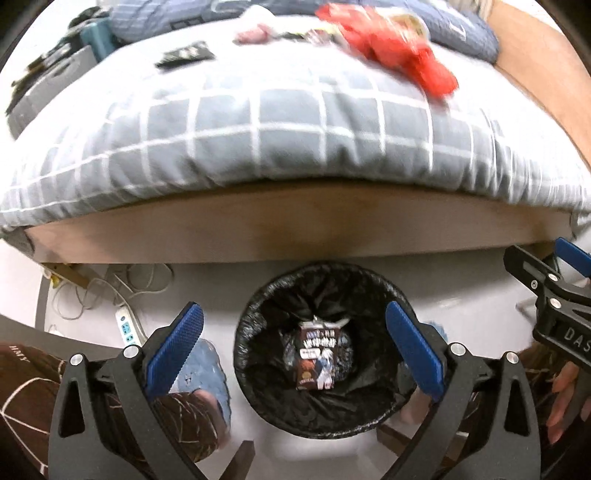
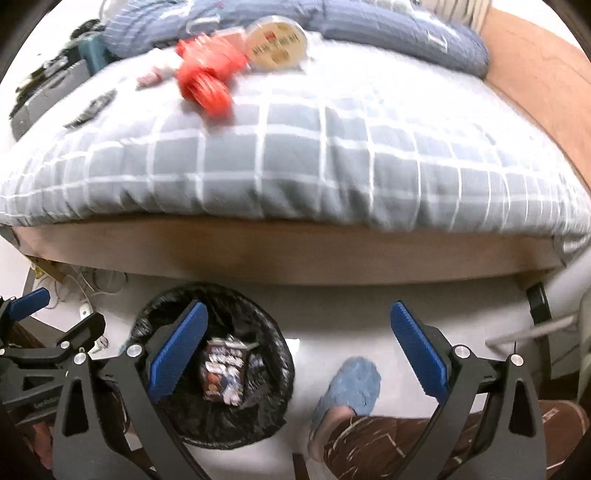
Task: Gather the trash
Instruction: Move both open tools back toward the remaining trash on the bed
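- Trash bin (image 1: 325,350), round and lined with a black bag, is standing on the pale floor just in front of the bed's wooden side board (image 1: 295,232); a small printed carton (image 1: 317,360) is lying at its bottom, its lettering too blurred to read.
- More trash is lying on the grey checked bed cover (image 2: 295,166): a red crumpled wrapper (image 2: 203,79), a round cream lid (image 2: 275,42) with print I cannot make out, a pinkish scrap (image 1: 253,35) and a dark flat packet (image 1: 186,54) further left.
- Left gripper (image 1: 295,350) is hanging above the bin with its blue-padded fingers (image 1: 175,347) spread wide, holding and touching nothing.
- Right gripper (image 2: 299,350) is likewise standing wide open and empty, its left finger (image 2: 177,350) over the bin's rim, its right finger over bare floor.
- In the left wrist view the letters "DAS" are showing on the right gripper's black body.
- A person's blue slippers (image 2: 351,384) and brown patterned trouser legs (image 2: 406,446) are standing beside the bin.
- A white power strip (image 1: 125,326) with cables is lying on the floor to the left.
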The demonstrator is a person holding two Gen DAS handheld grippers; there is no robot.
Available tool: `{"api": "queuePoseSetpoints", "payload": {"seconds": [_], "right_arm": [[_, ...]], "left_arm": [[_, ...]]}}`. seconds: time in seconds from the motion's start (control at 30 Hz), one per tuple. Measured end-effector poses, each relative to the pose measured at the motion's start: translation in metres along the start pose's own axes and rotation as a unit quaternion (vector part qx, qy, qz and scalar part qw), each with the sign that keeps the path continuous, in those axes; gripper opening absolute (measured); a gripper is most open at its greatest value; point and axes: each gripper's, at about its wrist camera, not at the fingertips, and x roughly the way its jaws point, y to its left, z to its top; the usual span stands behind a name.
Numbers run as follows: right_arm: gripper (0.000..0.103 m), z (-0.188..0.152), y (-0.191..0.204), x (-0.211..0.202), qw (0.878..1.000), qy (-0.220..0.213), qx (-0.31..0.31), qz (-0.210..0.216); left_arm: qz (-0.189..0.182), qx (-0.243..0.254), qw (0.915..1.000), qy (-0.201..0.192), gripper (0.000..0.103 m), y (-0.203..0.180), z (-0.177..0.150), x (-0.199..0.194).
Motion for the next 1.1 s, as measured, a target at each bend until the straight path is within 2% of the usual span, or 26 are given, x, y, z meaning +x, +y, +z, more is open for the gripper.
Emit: {"api": "queuePoseSetpoints", "payload": {"seconds": [0.23, 0.43, 0.63, 0.8, 0.87, 1.1], "right_arm": [[0.095, 0.028, 0.009, -0.034, 0.998, -0.063, -0.004, 0.02], [0.095, 0.049, 0.015, -0.051, 0.994, -0.109, -0.015, 0.027], [0.095, 0.071, 0.014, -0.045, 0.992, -0.121, -0.024, 0.022], [0.095, 0.091, 0.009, -0.039, 0.991, -0.132, -0.01, 0.027], [0.095, 0.098, 0.007, -0.035, 0.991, -0.131, -0.007, 0.027], [0.095, 0.117, 0.011, -0.024, 0.991, -0.129, -0.004, 0.04]], "left_arm": [[0.017, -0.005, 0.9984, -0.054, 0.097, 0.016, 0.015, -0.033], [0.011, -0.011, 0.9953, -0.096, 0.097, 0.022, 0.038, -0.057], [-0.005, -0.026, 0.9942, -0.104, 0.097, 0.031, 0.063, -0.058], [0.011, -0.025, 0.9914, -0.128, 0.097, 0.035, 0.082, -0.058], [0.023, -0.025, 0.9914, -0.126, 0.097, 0.038, 0.09, -0.054], [0.021, -0.052, 0.9901, -0.128, 0.097, 0.058, 0.115, -0.048]]}}
